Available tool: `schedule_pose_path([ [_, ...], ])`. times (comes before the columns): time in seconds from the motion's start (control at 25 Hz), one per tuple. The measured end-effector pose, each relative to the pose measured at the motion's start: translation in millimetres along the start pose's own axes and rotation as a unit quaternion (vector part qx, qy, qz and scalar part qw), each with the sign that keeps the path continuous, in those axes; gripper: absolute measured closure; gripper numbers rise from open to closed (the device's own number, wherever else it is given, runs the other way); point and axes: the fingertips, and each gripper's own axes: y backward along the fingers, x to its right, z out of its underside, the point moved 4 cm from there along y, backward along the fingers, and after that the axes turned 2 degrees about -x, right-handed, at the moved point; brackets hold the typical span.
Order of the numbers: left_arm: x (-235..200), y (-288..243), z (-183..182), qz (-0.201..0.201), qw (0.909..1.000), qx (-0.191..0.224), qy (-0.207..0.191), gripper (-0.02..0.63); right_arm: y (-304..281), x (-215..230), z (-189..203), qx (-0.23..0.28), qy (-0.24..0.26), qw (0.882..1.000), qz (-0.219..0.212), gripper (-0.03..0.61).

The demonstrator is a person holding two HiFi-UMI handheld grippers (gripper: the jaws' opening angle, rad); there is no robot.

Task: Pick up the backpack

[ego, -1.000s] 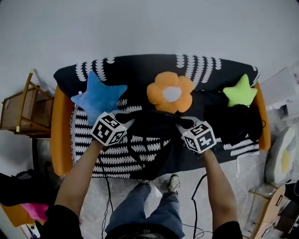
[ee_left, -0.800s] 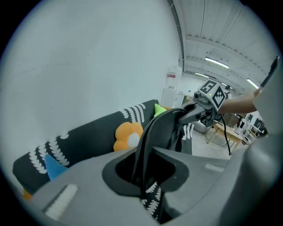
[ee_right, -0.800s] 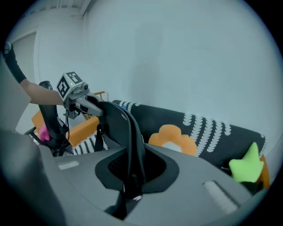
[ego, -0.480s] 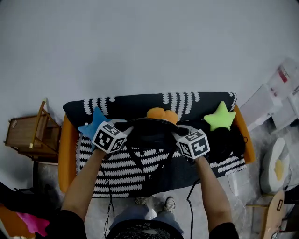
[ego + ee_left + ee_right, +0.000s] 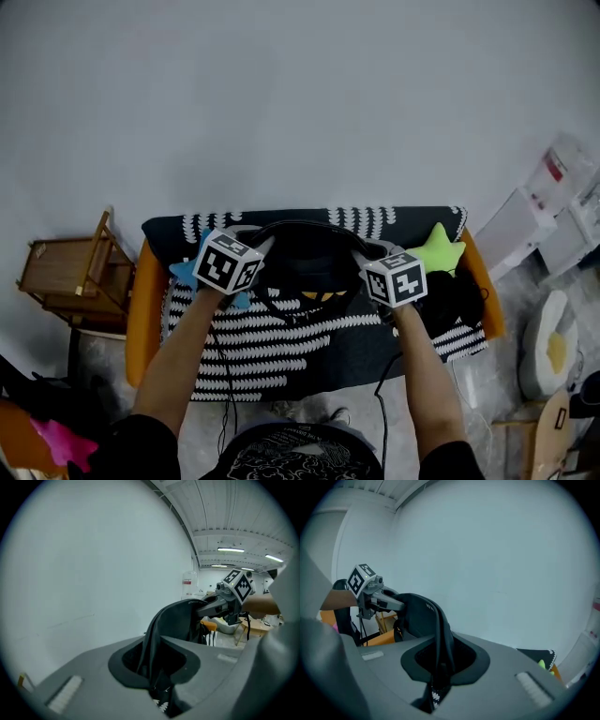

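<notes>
Above the sofa (image 5: 141,305) with its black-and-white patterned cover (image 5: 281,352), both of the person's bare forearms reach forward side by side, nearly parallel. The elbows lie low in the head view and the hands are set level with each other. The left gripper (image 5: 265,241) angles inward towards the right one, with its marker cube turned up to the camera. The right gripper (image 5: 363,247) mirrors it, angling inward to the left. Between them hangs the black backpack (image 5: 309,262), its top edge stretched in a shallow arch from one gripper to the other.

In the left gripper view, the left gripper (image 5: 157,670) has its jaws closed tight on a fold of the backpack (image 5: 176,618), and the fabric runs up and away towards the other gripper (image 5: 211,607). In the right gripper view, the right gripper (image 5: 438,667) is likewise clamped on the backpack (image 5: 424,618).

The bag seems to hang clear of the seat, though the steep head view makes that hard to judge. A blue star cushion (image 5: 185,272) peeks out beside the left cube and a green star cushion (image 5: 441,249) lies just beyond the right one
</notes>
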Motion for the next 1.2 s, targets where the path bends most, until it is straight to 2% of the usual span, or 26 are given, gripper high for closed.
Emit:
schedule_pose_path([
  [0.2, 5, 17, -25, -0.024, 0.9991, 0.036, 0.002, 0.556, 22, 3, -26, 0.044, 0.004, 0.999, 0.012, 0.526],
  [0.44, 13, 29, -51, -0.086, 0.994, 0.067, 0.002, 0.556, 35, 14, -51, 0.087, 0.027, 0.996, 0.016, 0.525],
  [0.68, 29, 40, -76, -0.151, 0.9845, 0.088, -0.002, 0.556, 47, 30, -70, 0.126, 0.036, 0.991, -0.002, 0.525],
  [1.2, 53, 41, -95, -0.24, 0.9641, 0.112, 0.01, 0.556, 52, 54, -83, 0.177, 0.022, 0.984, -0.027, 0.523],
])
